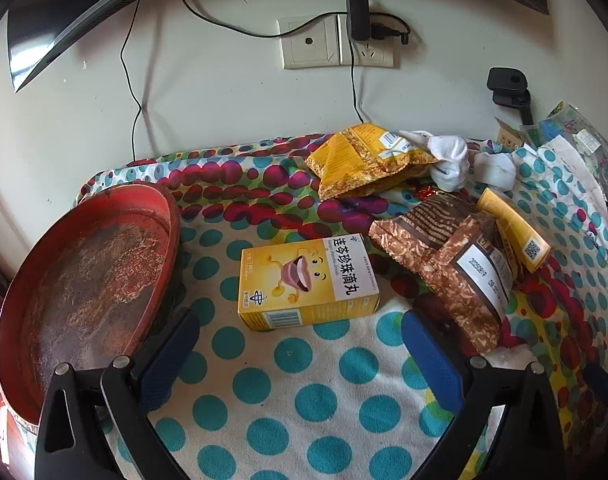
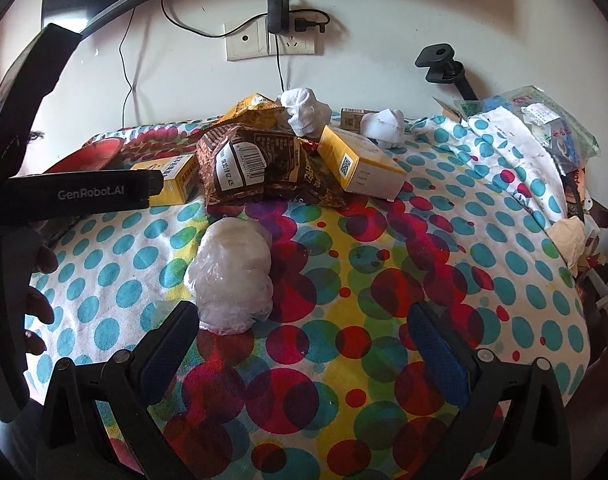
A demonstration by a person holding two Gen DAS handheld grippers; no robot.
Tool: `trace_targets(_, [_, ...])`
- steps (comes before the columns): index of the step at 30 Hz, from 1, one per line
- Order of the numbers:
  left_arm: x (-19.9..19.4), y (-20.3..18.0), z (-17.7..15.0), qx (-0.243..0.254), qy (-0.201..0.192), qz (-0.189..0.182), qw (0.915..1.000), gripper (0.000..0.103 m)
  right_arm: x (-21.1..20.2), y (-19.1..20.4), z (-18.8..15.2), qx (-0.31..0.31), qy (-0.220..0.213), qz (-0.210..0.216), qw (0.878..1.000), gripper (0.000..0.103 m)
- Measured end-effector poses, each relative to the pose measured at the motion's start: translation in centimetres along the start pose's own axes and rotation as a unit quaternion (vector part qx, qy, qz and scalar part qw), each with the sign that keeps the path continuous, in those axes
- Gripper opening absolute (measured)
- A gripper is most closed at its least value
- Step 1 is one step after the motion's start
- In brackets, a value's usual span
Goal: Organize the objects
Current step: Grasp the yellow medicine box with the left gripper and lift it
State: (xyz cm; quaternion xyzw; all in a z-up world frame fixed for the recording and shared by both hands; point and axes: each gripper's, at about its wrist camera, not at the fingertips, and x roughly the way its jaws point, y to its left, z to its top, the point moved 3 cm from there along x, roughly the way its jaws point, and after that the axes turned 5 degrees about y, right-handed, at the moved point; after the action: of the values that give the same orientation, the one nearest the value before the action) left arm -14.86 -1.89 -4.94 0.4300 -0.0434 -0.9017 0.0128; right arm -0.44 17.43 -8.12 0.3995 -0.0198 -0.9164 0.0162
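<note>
Yellow cardboard medicine box [image 1: 308, 280]: lies flat on the polka-dot cloth [image 1: 304, 400], just ahead of the left gripper [image 1: 299, 354].
Left gripper: jaws wide apart, empty.
Red round tray [image 1: 87, 280]: left of the box.
Brown snack packet [image 1: 444, 264]: right of the box.
Right gripper [image 2: 304, 356]: jaws spread, empty; white plastic-wrapped bundle [image 2: 231, 276] near its left finger.

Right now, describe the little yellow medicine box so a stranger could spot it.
Start at the big red tray on the left of the polka-dot cloth. Just right of it lies the yellow box, flat and alone. Unlike the crinkly snack bags nearby, it is rigid, with a cartoon laughing mouth.
</note>
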Motion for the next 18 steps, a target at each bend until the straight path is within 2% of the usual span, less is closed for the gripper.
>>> trace_targets(11, [3.6, -1.2, 1.9, -0.011, 0.030, 0.018, 0.9993, 0.103, -0.1, 0.0, -0.2, 0.006, -0.001, 0.020, 1.000, 0.103])
trace_targets(18, [5.3, -0.3, 2.1, -0.048, 0.038, 0.013, 0.9981, 0.103, 0.1, -0.5, -0.2, 0.017, 0.006, 0.025, 1.000, 0.103])
